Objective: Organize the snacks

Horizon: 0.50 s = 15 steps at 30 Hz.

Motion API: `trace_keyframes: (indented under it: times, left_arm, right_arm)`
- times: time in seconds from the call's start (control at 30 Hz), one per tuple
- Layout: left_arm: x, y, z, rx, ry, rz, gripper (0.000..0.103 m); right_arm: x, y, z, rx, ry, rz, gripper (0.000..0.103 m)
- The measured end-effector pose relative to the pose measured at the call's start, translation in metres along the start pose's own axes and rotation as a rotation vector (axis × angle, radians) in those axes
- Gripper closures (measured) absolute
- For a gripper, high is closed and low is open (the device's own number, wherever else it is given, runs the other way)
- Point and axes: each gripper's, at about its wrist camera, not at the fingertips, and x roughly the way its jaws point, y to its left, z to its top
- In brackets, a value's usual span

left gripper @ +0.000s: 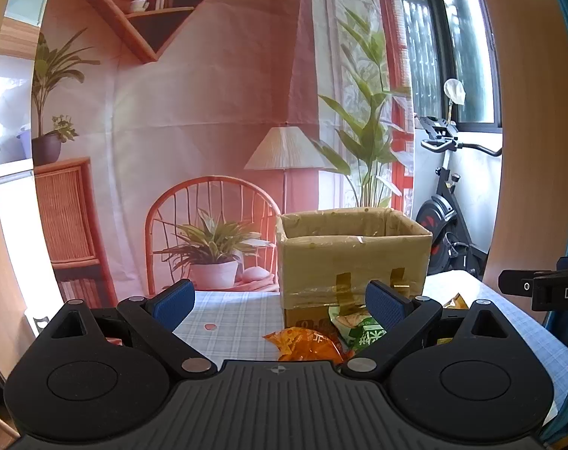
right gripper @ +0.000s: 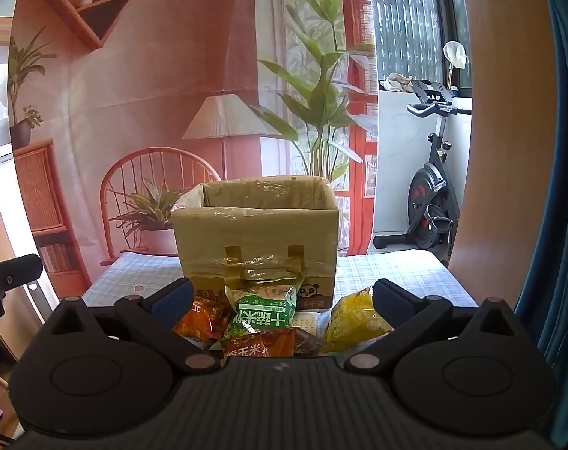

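Observation:
An open-topped cardboard box [right gripper: 257, 240] patched with tape stands on the checked tablecloth [right gripper: 396, 273]. A heap of snack packets lies against its near side: a green packet [right gripper: 263, 309], an orange packet [right gripper: 203, 318], a red-orange packet [right gripper: 259, 347] and a yellow packet [right gripper: 355, 320]. My right gripper [right gripper: 282, 300] is open, its fingers spread either side of the heap, touching nothing. My left gripper [left gripper: 280, 302] is open too, left of the box [left gripper: 353, 257], with the orange packet [left gripper: 304, 345] and green packet [left gripper: 361, 328] near its right finger.
A printed room backdrop hangs behind the table. An exercise bike [right gripper: 432, 195] stands at the right by the window. A blue curtain [right gripper: 561, 187] borders the right edge. The other gripper's body shows at each view's side [left gripper: 546, 287].

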Motion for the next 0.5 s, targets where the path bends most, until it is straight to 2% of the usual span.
trace_keyframes:
  times: [0.5]
  left_arm:
    - [0.0004, -0.0019, -0.0021, 0.001, 0.002, -0.015, 0.004]
  right_arm:
    - [0.0013, 0.0007, -0.0018, 0.002, 0.005, 0.0, 0.0]
